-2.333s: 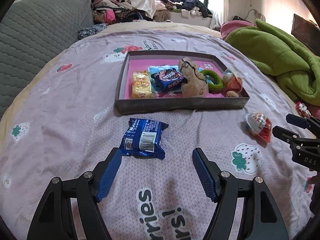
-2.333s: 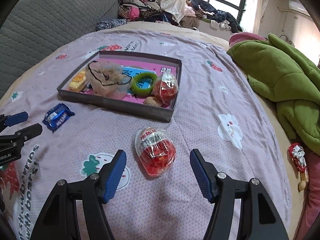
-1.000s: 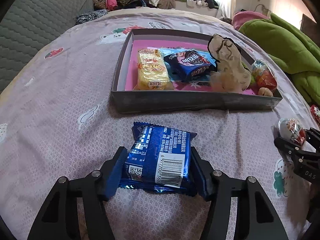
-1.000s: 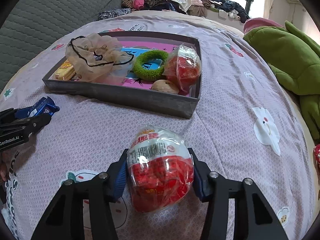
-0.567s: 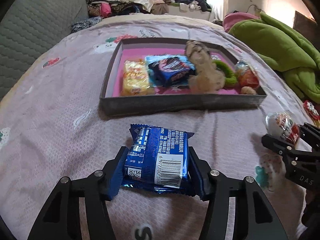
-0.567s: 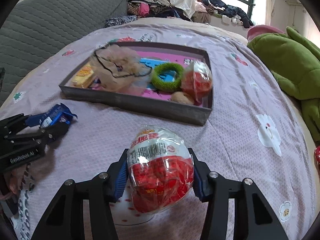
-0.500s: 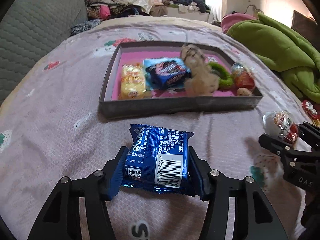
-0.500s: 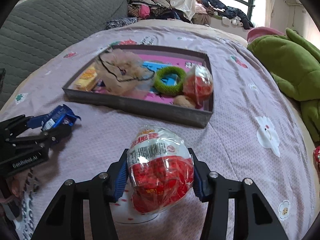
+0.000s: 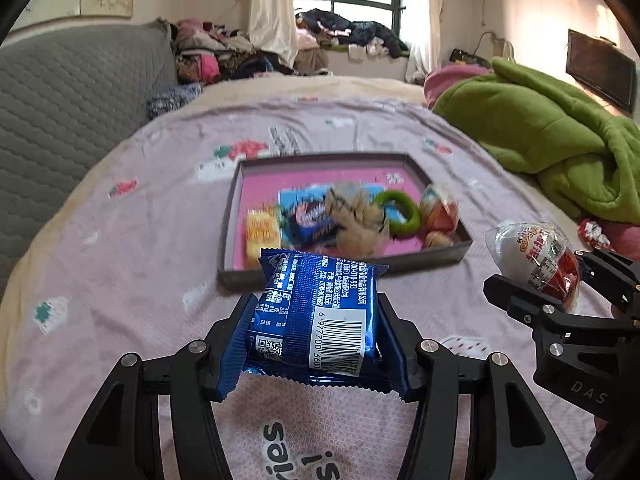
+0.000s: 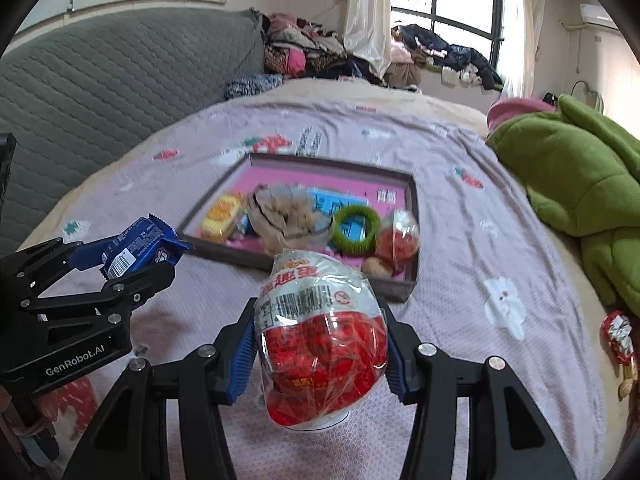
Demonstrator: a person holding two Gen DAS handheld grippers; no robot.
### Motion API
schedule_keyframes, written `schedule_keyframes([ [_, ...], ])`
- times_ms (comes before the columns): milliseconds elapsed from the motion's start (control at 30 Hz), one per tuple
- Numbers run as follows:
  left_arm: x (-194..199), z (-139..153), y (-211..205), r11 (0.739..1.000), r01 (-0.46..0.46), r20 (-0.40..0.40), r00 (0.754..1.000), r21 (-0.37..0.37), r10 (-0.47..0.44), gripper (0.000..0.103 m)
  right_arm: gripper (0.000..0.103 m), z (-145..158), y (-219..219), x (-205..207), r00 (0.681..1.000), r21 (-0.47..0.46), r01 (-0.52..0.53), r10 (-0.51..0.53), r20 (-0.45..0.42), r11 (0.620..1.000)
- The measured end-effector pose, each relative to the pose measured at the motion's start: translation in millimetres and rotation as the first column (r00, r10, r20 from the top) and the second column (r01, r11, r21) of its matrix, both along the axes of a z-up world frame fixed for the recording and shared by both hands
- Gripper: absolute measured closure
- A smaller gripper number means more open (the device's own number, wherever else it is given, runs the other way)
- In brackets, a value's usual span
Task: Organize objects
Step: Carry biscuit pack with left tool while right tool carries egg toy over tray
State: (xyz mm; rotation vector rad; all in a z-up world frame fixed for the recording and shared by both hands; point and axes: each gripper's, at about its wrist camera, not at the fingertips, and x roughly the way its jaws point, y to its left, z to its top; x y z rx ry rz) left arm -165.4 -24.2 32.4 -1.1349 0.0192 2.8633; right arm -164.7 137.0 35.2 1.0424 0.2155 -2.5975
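My left gripper (image 9: 316,340) is shut on a blue biscuit packet (image 9: 316,312) and holds it above the bed, in front of the grey tray (image 9: 228,256). My right gripper (image 10: 320,352) is shut on a red and white egg-shaped toy pack (image 10: 320,332), also lifted in front of the tray (image 10: 414,280). The tray has a pink floor and holds a yellow snack pack (image 9: 262,230), a dark blue packet (image 9: 312,220), a beige pouch (image 9: 356,224), a green ring (image 9: 398,214) and another egg pack (image 9: 440,210). Each gripper shows in the other's view, the left (image 10: 132,268) and the right (image 9: 536,280).
The bed has a lilac printed sheet (image 9: 140,240). A green blanket (image 9: 560,148) lies heaped at the right. A grey quilted headboard (image 10: 100,80) stands at the left. A small red wrapped item (image 10: 618,336) lies at the right edge. Clothes are piled by the window.
Both grippers closed on their items on the sheet, then lifted them. The view has risen and pulled back, so the tray now sits farther off and lower.
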Motion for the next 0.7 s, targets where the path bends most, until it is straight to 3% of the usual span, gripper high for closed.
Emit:
schedule_keyframes([
  [400, 5.3, 60.7, 2.5, 0.999, -0.003, -0.107, 0.994, -0.032, 0.0, 0.044, 0.05, 59.5, 9.8, 5.1, 0.996, -0.073, 0.013, -0.02, -0.087, 0.997],
  [700, -16.5, 81.6, 4.9, 0.999, 0.003, -0.155, 0.988, -0.043, -0.01, 0.044, 0.05, 85.8, 8.1, -12.1, 0.99, -0.098, 0.012, -0.026, -0.141, 0.995],
])
